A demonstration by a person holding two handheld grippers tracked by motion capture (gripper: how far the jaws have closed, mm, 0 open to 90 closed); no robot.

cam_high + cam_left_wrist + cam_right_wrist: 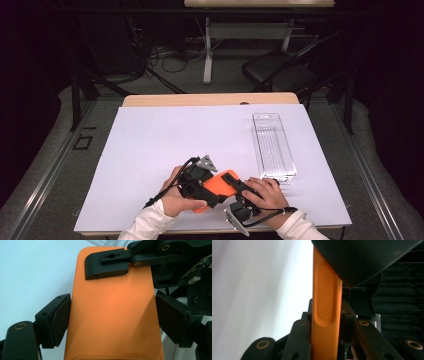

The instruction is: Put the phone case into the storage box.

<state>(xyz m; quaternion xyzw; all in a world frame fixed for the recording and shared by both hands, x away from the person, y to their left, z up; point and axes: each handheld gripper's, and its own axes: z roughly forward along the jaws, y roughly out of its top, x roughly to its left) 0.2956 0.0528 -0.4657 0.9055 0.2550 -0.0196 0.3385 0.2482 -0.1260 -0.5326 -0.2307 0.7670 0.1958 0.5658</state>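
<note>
An orange phone case point(220, 185) is held above the white sheet point(165, 145) near the table's front edge. My left gripper point(212, 190) spans the case's width. In the left gripper view its pads point(61, 317) press on both long edges of the case point(112, 315). My right gripper point(237, 186) comes from the right and clamps the case's far end. One of its jaws lies flat on the orange face, as the left gripper view shows. In the right gripper view the case point(325, 295) stands edge-on, pinched between the right gripper's point(325, 322) jaws.
A clear plastic tray point(272, 145) lies lengthwise on the sheet's right side, just beyond the right hand. The sheet covers most of the wooden table point(210, 99). A dark chair point(280, 70) and another table's legs stand farther back.
</note>
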